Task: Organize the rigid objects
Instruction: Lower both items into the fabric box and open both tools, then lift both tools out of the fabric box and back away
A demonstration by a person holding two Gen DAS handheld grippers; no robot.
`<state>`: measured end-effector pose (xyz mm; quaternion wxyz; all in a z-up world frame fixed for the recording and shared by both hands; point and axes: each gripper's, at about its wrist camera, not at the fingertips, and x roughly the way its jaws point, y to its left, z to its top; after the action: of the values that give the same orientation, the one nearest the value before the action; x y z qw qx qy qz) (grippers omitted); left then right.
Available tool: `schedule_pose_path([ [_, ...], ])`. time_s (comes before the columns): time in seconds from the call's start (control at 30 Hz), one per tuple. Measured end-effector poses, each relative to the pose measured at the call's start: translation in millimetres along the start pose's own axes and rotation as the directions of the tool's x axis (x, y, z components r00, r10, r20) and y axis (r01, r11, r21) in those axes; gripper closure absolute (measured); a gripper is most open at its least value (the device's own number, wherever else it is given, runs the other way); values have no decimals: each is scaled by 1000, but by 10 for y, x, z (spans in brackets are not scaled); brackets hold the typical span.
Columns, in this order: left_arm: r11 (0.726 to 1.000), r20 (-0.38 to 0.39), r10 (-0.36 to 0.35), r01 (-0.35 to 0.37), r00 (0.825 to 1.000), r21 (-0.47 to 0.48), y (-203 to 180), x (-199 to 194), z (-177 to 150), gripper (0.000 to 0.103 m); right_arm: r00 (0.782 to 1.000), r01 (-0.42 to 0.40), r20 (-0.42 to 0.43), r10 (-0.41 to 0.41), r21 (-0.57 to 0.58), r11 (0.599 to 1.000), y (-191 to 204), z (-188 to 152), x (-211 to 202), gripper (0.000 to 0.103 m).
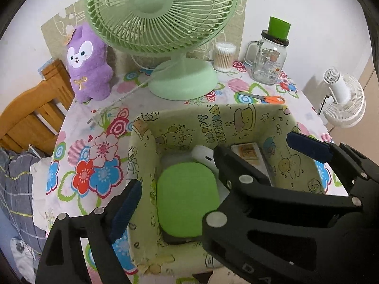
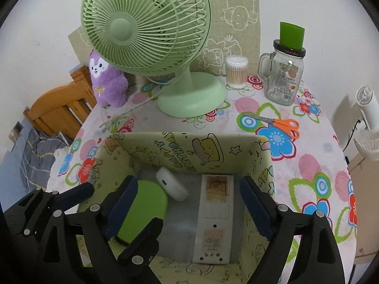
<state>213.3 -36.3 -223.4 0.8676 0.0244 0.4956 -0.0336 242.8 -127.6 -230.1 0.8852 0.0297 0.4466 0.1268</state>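
White flat box (image 2: 214,217) lying in basket (image 2: 189,151), long axis toward fan, right claw (image 2: 189,206) wide open, empty.

Tablecloth (image 2: 296,142): white with red, blue, pink flowers and green outlines. Storage box (image 2: 189,151): pale yellow-green fabric, black-line cartoon print, grey floor. Inside – bright green pad (image 1: 187,198), white case (image 2: 171,183), white card (image 2: 214,215) with orange-brown labels. Desk fan (image 1: 161,11): mint green. Plush (image 1: 88,64): purple, white face. Scissors (image 2: 283,124): orange handles. Jar (image 2: 283,75): clear glass, dark lid – green cap on top. Gripper pads (image 2: 254,207): navy on black.
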Motion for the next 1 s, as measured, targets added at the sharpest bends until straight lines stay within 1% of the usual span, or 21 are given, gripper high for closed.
schedule_pose_path([
  [0.2,1000,26,5,-5,1000,8,-18,-178,-42,10,1000,-2,8,1,21,1000,18,-54,-196,8],
  [0.43,1000,52,6,-7,999,17,-75,-402,-104,8,1000,9,28,-10,26,1000,49,-120,-448,8],
  [0.77,1000,84,-2,1,996,16,-140,-711,-186,7,998,35,59,-35,13,999,111,-170,-810,8],
  [1.0,1000,97,-4,3,995,13,-160,-897,-262,6,996,64,56,-63,-11,998,181,-209,-1005,8],
])
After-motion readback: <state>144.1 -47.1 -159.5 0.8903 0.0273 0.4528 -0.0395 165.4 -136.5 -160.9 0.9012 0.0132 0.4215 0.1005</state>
